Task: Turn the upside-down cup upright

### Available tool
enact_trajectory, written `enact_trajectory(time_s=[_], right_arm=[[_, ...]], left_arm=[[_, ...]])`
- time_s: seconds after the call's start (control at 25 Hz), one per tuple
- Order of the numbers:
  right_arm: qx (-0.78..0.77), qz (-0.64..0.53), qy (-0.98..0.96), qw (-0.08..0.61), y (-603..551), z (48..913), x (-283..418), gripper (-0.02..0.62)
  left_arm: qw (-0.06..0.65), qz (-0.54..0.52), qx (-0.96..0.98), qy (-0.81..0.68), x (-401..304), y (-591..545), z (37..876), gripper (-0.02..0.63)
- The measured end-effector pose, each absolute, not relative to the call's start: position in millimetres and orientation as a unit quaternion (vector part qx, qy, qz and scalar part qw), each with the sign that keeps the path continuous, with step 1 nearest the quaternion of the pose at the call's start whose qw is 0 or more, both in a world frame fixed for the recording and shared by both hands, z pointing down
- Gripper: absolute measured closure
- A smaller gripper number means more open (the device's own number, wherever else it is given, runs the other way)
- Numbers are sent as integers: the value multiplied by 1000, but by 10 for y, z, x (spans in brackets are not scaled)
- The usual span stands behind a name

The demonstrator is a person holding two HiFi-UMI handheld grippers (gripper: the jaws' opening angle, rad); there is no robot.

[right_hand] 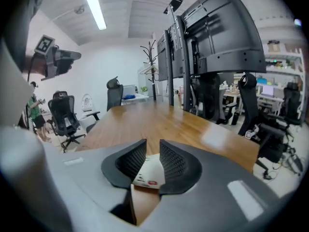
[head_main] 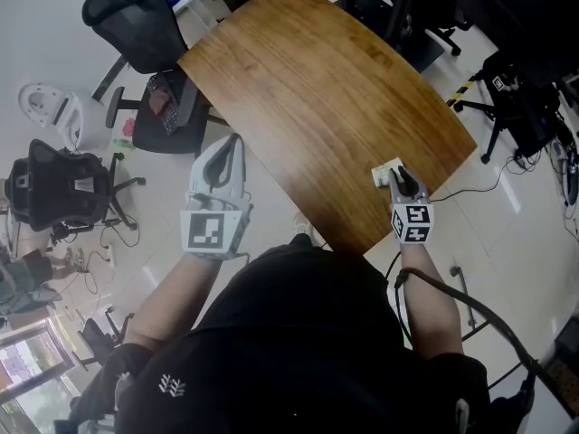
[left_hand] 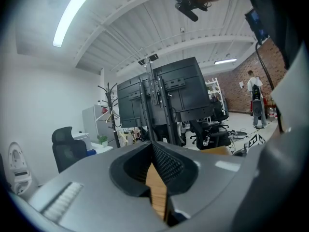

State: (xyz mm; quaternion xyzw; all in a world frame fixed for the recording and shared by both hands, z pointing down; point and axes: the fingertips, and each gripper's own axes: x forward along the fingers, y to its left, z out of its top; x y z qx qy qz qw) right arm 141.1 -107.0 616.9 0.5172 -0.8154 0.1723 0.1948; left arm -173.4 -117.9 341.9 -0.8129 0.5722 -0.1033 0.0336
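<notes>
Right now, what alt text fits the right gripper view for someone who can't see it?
A white paper cup sits between the two dark ribbed jaws of the right gripper, a long wooden table stretching ahead in an office.

A big brown wooden desk (head_main: 317, 98) fills the middle of the room, and a person in a black top stands at its near edge. The right claw (head_main: 399, 175) reaches over the near right corner of the desk, with a small white cup (head_main: 384, 174) right at its tips. The left claw (head_main: 233, 143) is held over the floor just beside the desk's left edge, near some black chairs (head_main: 54, 183).
</notes>
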Motion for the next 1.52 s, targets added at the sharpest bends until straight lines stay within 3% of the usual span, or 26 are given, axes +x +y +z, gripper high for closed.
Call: enact_trajectory(time_s=[0.16, 0.24, 0.44, 0.76, 0.84, 1.24, 1.52], right_arm=[[520, 215, -802, 199, -1088, 6223, 1662, 358], [514, 253, -799, 183, -1109, 6286, 1662, 336], [481, 306, -795, 209, -1138, 6493, 1484, 346], [460, 220, -820, 261, -1141, 6274, 1318, 490], [450, 182, -827, 286, -1149, 6194, 1257, 572], [355, 129, -829, 412, -966, 6290, 1014, 571], [344, 132, -848, 381, -926, 6209, 840, 495]], left_arm=[[31, -97, -816, 570, -1665, -1211, 3417, 606], [34, -98, -819, 564, -1615, -1219, 3436, 606], [37, -99, -825, 555, -1524, -1235, 3430, 606], [40, -95, -825, 556, -1505, -1233, 3385, 606], [40, -94, -825, 556, -1516, -1238, 3392, 606], [37, -89, -830, 550, -1466, -1247, 3416, 606], [32, -90, -829, 551, -1502, -1256, 3429, 606]])
